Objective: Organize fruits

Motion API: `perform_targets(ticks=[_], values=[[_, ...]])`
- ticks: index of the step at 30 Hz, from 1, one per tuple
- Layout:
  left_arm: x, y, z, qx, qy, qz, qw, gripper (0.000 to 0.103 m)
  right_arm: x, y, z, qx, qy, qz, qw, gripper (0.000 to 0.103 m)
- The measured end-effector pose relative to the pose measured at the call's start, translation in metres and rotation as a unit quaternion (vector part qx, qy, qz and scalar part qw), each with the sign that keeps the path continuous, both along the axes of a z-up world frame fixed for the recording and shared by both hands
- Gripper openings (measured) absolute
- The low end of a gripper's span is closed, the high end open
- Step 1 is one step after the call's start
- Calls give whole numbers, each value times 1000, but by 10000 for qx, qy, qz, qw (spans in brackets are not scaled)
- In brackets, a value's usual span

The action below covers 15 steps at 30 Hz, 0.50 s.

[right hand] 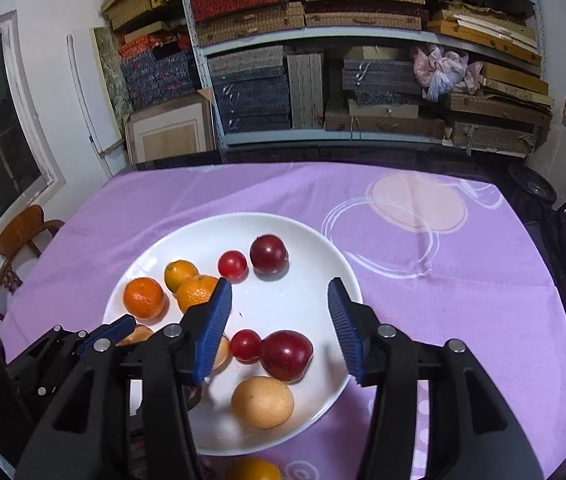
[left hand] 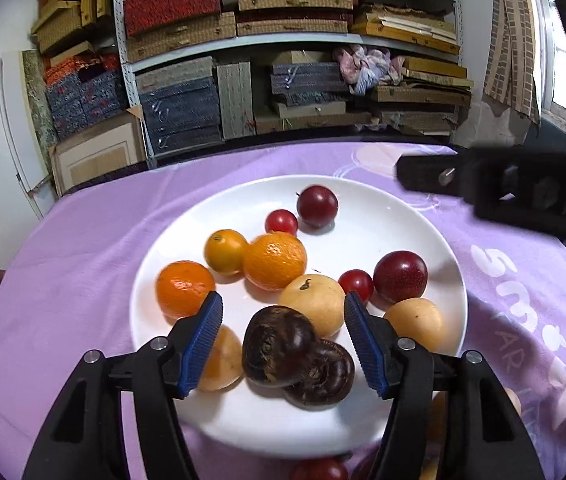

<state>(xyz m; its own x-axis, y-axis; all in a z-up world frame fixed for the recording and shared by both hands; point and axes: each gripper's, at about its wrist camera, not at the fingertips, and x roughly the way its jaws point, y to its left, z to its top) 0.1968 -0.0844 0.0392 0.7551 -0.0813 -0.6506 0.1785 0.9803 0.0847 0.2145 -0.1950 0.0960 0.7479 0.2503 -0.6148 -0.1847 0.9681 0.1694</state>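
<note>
Here both grippers, left [left hand: 283, 340] and right [right hand: 279, 328], hang released over the plate [right hand: 283, 300]; next, probably fetch the orange [right hand: 253, 470] left outside.

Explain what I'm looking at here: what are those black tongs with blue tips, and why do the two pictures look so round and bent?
These are no robot arms. A person holds a hand-operated clamp in each hand, and each clamp carries a wide-angle camera looking along its two fingers, which bends the picture. One picture comes from the left gripper, the other from the right gripper.

Both look down at a white plate on a purple tablecloth. On the plate lie oranges, dark red plums, small red tomatoes, pale yellow fruits and two dark brown fruits.

Both grippers are open and hold nothing. The dark brown fruits lie between the left fingers, untouched. Shelves of boxes stand behind.
</note>
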Motion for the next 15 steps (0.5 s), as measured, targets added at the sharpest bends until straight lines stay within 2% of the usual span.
perform_targets(ticks=[3,7,13,15], values=[[-19,6,12,99,-129,45,9999,68,-30,-9,24,154,-370,-33,9992,62],[-48,19,22,111,-187,132,9997,71,-73,-15,38,145,-617,46,9980,66],[-92,32,17,31,-78,244,9997,75,-133,-15,24,-229,-758,45,9968,76],[-103,33,12,34,-11,249,9997,75,-153,-16,10,-363,-873,-10,9955,86]])
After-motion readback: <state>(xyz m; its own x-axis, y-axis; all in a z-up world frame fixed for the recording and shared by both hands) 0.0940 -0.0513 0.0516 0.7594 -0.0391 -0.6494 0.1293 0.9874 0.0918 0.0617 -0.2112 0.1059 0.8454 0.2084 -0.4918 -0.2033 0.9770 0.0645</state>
